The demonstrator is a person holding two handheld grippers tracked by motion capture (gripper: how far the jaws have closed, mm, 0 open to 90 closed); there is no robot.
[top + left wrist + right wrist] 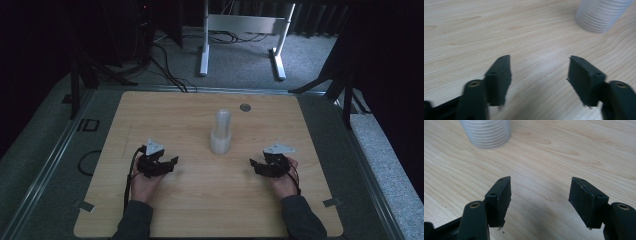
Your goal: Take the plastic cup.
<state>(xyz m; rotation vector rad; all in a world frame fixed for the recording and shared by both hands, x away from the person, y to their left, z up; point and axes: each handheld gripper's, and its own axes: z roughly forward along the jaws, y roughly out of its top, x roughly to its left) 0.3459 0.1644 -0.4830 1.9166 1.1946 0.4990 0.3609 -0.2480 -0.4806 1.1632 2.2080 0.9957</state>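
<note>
2 grippers low over the wooden table, 1 in each of my hands. Left gripper sits near the table's left side, its grey three-cornered plate on top, jaws pointing toward the middle. Right gripper mirrors it on the right side, also aimed inward. Between them, a little farther from me, stands the stack of white plastic cups, upright, with a taller, narrower part rising from a wider ribbed base. It stands well apart from both grippers, touched by neither. In the left gripper view my 2 black jaws stand apart with bare wood grain showing between them, nothing held; the ribbed foot of the stack is at the upper right corner. In the right gripper view my jaws are likewise spread, bare table between them, nothing gripped; the stack's base is at the upper left. A small grey round disc is set in the tabletop beyond the stack, near the far edge.
</note>
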